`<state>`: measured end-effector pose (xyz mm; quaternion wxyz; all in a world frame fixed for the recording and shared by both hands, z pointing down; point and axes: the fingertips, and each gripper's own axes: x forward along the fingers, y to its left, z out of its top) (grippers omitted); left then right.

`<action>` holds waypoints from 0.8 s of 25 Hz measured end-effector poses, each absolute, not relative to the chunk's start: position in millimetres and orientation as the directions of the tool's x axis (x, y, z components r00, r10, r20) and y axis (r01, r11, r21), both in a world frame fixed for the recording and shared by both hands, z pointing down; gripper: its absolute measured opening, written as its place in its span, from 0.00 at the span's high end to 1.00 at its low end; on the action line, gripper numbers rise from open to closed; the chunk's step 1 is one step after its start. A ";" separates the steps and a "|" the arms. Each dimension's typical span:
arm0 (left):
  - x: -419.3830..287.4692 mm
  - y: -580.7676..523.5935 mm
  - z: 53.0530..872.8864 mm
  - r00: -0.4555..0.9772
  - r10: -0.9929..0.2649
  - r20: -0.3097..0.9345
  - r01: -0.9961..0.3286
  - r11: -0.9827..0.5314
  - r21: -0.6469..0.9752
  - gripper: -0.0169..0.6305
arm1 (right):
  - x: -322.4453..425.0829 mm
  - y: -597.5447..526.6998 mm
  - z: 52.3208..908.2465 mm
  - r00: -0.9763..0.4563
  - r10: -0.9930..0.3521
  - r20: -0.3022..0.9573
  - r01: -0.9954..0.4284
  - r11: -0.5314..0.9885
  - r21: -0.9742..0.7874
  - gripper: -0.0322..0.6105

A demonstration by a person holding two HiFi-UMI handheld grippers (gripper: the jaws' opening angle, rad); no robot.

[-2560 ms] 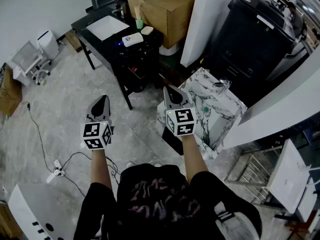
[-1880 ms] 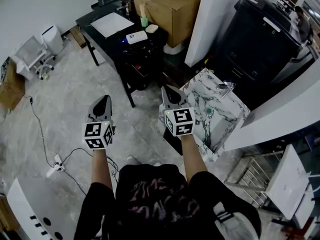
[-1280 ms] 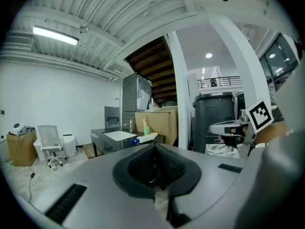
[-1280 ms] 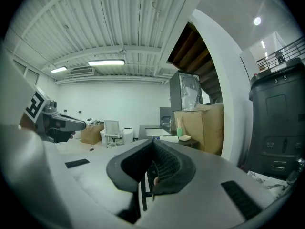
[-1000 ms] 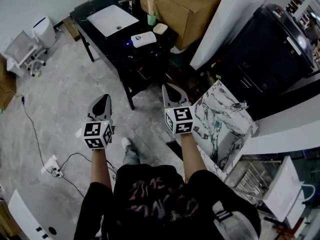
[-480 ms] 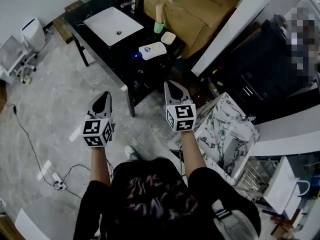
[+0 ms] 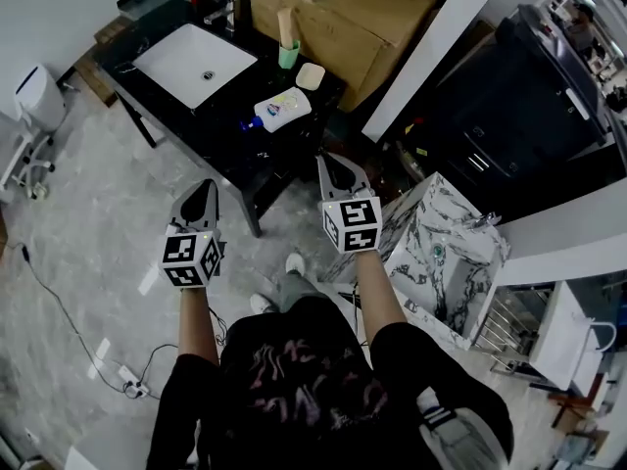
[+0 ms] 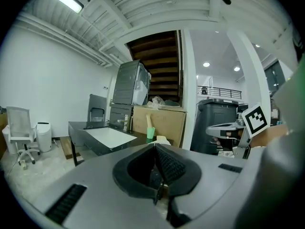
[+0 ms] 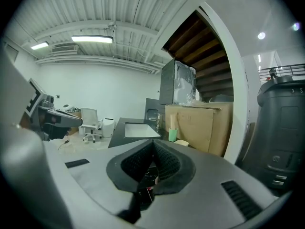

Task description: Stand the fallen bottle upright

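Observation:
The fallen bottle (image 7: 277, 111), white with a blue cap, lies on its side on the black table (image 7: 181, 101), to the right of a white sink basin (image 7: 196, 64). My left gripper (image 7: 205, 188) is shut and empty, short of the table's near edge. My right gripper (image 7: 329, 162) is also shut and empty, its tip just below the bottle in the head view and apart from it. In the left gripper view the jaws (image 8: 155, 144) meet in front of the table (image 8: 102, 137). The right gripper view shows closed jaws (image 9: 153, 142); the bottle is hidden behind them.
A green cup (image 7: 287, 53) with a wooden stick and a soap dish (image 7: 311, 76) stand behind the bottle. A large cardboard box (image 7: 343, 8) sits beyond the table. A marble-patterned block (image 7: 446, 262) lies at the right, and a dark bin (image 7: 529, 96) is further right.
The person has walked toward the black table: table, sink and bottle now lie closer below the gripper tips. Both grippers stay shut and side by side.

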<state>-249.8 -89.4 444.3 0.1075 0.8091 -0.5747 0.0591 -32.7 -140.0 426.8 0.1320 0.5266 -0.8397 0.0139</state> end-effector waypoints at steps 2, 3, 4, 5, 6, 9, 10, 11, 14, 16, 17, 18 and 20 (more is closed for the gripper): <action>-245.4 -103.4 447.4 0.345 -0.912 0.224 -0.938 -0.329 0.108 0.95 | -28.8 -154.6 429.8 -0.401 -0.885 0.237 -0.893 0.436 0.116 0.93; -243.4 -111.2 449.3 0.351 -0.909 0.227 -0.936 -0.334 0.109 0.95 | -27.1 -163.0 431.2 -0.397 -0.887 0.236 -0.895 0.431 0.115 0.93; -241.5 -119.6 451.5 0.355 -0.906 0.231 -0.934 -0.339 0.110 0.95 | -25.7 -172.2 432.9 -0.394 -0.888 0.238 -0.897 0.428 0.113 0.93; -240.3 -128.6 453.8 0.358 -0.903 0.238 -0.934 -0.341 0.110 0.95 | -24.7 -181.9 434.8 -0.391 -0.888 0.240 -0.898 0.426 0.111 0.93; -239.6 -138.3 456.0 0.358 -0.901 0.245 -0.934 -0.341 0.110 0.95 | -24.4 -192.3 437.1 -0.391 -0.887 0.245 -0.898 0.426 0.109 0.93; -237.9 -171.4 462.6 0.353 -0.898 0.265 -0.936 -0.335 0.112 0.95 | -25.0 -227.2 446.4 -0.402 -0.878 0.261 -0.893 0.438 0.098 0.93; -236.3 -182.8 465.8 0.350 -0.896 0.273 -0.937 -0.332 0.112 0.95 | -24.8 -239.2 450.4 -0.407 -0.874 0.267 -0.891 0.444 0.095 0.93; -234.3 -193.5 469.7 0.347 -0.894 0.283 -0.938 -0.329 0.113 0.95 | -24.2 -250.9 454.8 -0.412 -0.869 0.274 -0.889 0.450 0.091 0.93; -230.8 -221.6 483.1 0.332 -0.889 0.316 -0.943 -0.309 0.122 0.95 | -25.1 -284.9 469.3 -0.428 -0.851 0.304 -0.879 0.470 0.080 0.93; -229.4 -238.6 492.0 0.324 -0.884 0.337 -0.946 -0.297 0.131 0.95 | -27.6 -306.5 478.1 -0.440 -0.837 0.325 -0.870 0.487 0.077 0.93; -228.1 -246.8 496.5 0.322 -0.881 0.347 -0.947 -0.293 0.134 0.95 | -28.2 -316.7 481.9 -0.445 -0.831 0.333 -0.866 0.494 0.076 0.93; -226.3 -254.5 500.9 0.321 -0.878 0.356 -0.947 -0.291 0.137 0.95 | -28.4 -326.3 485.3 -0.450 -0.826 0.339 -0.862 0.500 0.076 0.93; -222.4 -267.7 509.7 0.320 -0.872 0.371 -0.947 -0.286 0.145 0.95 | -28.5 -342.8 492.2 -0.458 -0.817 0.352 -0.856 0.512 0.074 0.93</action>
